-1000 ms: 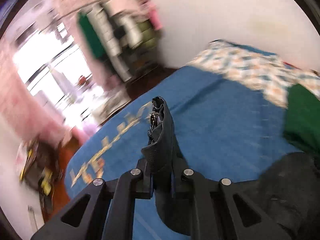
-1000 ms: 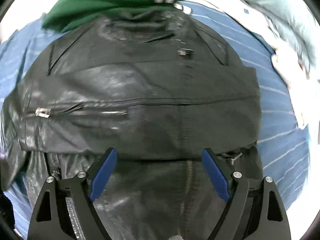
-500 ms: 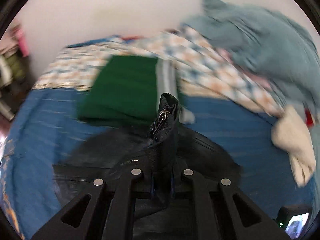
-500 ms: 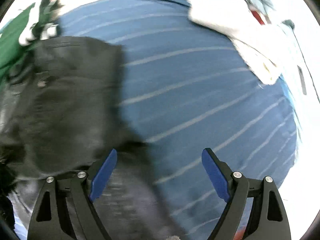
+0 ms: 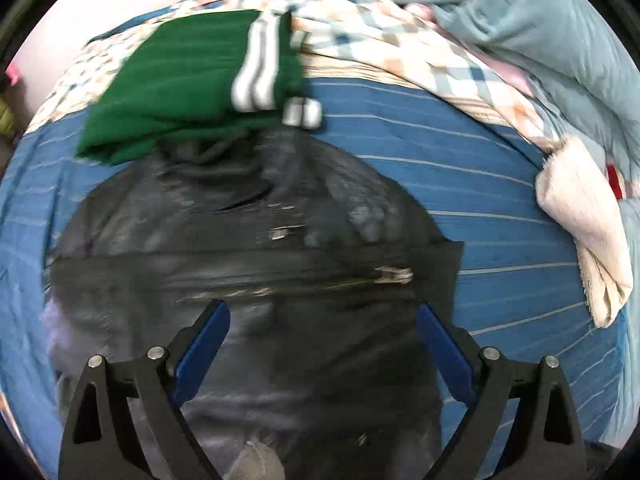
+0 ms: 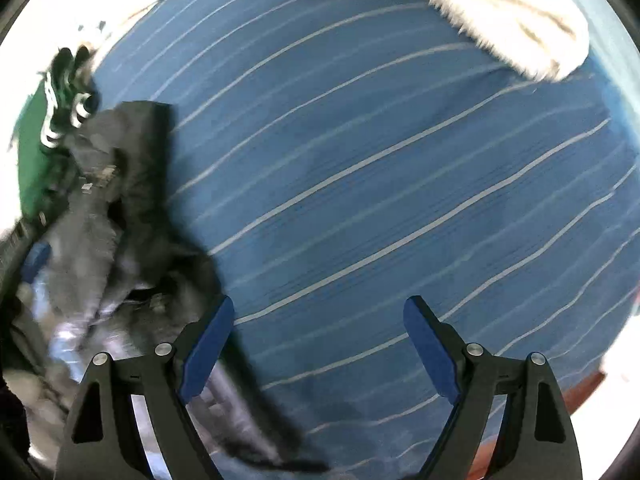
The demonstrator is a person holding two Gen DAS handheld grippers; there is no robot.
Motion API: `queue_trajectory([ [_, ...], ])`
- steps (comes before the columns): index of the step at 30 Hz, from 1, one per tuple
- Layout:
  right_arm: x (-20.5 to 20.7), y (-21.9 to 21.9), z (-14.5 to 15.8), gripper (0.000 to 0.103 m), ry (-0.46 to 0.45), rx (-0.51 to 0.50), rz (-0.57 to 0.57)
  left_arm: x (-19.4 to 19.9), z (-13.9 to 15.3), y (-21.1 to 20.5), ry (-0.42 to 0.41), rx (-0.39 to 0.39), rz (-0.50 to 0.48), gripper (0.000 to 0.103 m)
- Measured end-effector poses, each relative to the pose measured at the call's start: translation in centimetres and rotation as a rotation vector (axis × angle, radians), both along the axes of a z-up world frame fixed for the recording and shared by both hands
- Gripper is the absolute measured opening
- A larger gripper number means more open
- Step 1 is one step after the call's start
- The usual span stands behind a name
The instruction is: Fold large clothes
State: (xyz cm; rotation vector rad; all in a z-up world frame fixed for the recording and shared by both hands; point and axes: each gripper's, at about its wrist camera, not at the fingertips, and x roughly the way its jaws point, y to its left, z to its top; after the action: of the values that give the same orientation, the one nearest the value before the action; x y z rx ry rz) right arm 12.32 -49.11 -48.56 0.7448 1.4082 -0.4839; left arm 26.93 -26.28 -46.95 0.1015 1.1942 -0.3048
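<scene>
Jaws of the left gripper (image 5: 322, 344) are seen opening, spread wide above the black leather jacket (image 5: 248, 248), with nothing pinched. The jacket is laid on the blue striped bedsheet (image 5: 460, 160), its collar end touching a folded green garment with white stripes (image 5: 180, 84). The right gripper (image 6: 318, 344) is held spread over bare sheet, the jacket at its left; a cream fleece blanket (image 6: 500, 20) lies beyond.

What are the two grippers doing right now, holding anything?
Left gripper: jaws opening, empty, above the black jacket.
Right gripper: open, empty, over the blue sheet.
</scene>
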Motion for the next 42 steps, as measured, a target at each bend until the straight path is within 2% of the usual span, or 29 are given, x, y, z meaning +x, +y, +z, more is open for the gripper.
queue_trajectory([
  [2, 0.5, -0.1, 0.9, 0.087, -0.048, 0.054, -0.005, -0.5, 1.1, 2.9, 0.004, 0.009, 0.057, 0.095],
  [5, 3.4, 0.9, 2.3, 0.082, -0.134, 0.129, 0.052, -1.3, 1.8, 8.3, 0.019, 0.053, 0.153, 0.095],
  [8, 8.5, 3.0, 2.2, 0.082, -0.212, 0.202, 0.136, -2.0, 1.2, 14.3, 0.015, 0.147, 0.254, 0.095],
  [10, 12.0, 4.7, 1.7, 0.077, -0.242, 0.243, 0.175, -1.8, 0.0, 18.0, 0.016, 0.235, 0.312, 0.095],
  [11, 14.1, 5.8, 1.2, 0.064, -0.253, 0.264, 0.194, -1.5, -0.9, 20.0, 0.029, 0.27, 0.347, 0.095],
  [12, 15.6, 6.9, 0.7, 0.056, -0.251, 0.274, 0.207, -1.1, -1.6, 22.0, 0.051, 0.29, 0.386, 0.095],
  [14, 17.9, 8.1, -0.5, 0.055, -0.231, 0.268, 0.22, -0.3, -2.2, 25.2, 0.075, 0.294, 0.467, 0.095],
  [16, 20.0, 9.2, -1.7, 0.056, -0.181, 0.228, 0.225, 0.1, -1.8, 27.6, 0.056, 0.296, 0.527, 0.095],
  [19, 22.1, 10.5, -3.0, 0.056, -0.064, 0.095, 0.287, 0.9, -1.8, 29.1, 0.04, 0.307, 0.578, 0.095],
  [23, 23.1, 12.7, -3.6, 0.056, 0.028, -0.026, 0.345, 1.4, -2.6, 30.5, 0.057, 0.287, 0.623, 0.095],
  [26, 23.4, 14.0, -2.8, 0.057, 0.061, -0.098, 0.352, 2.1, -3.2, 30.8, 0.062, 0.281, 0.619, 0.095],
  [28, 23.6, 14.7, -3.8, 0.059, 0.098, -0.092, 0.351, 2.5, -3.5, 30.4, 0.062, 0.29, 0.596, 0.095],
  [29, 23.6, 15.0, -4.4, 0.056, 0.111, -0.102, 0.354, 2.7, -3.6, 30.2, 0.065, 0.297, 0.586, 0.095],
  [30, 23.5, 15.0, -4.5, 0.034, 0.104, -0.115, 0.345, 2.9, -3.7, 30.1, 0.066, 0.3, 0.575, 0.095],
  [32, 23.0, 14.8, -3.8, 0.011, 0.1, -0.159, 0.331, 3.2, -3.5, 29.5, 0.059, 0.294, 0.551, 0.095],
  [33, 22.1, 14.4, -2.9, 0.005, 0.073, -0.168, 0.304, 3.3, -3.3, 29.1, 0.049, 0.295, 0.538, 0.095],
  [37, 19.1, 12.6, 1.0, 0.002, -0.023, -0.135, 0.216, 3.9, -3.1, 27.5, 0.029, 0.279, 0.476, 0.095],
  [39, 17.8, 12.4, 1.5, 0.002, -0.035, -0.079, 0.2, 4.4, -3.5, 26.9, 0.035, 0.275, 0.458, 0.095],
  [42, 17.6, 12.5, 0.9, 0.002, -0.006, -0.094, 0.223, 5.4, -4.5, 26.3, 0.038, 0.28, 0.446, 0.095],
])
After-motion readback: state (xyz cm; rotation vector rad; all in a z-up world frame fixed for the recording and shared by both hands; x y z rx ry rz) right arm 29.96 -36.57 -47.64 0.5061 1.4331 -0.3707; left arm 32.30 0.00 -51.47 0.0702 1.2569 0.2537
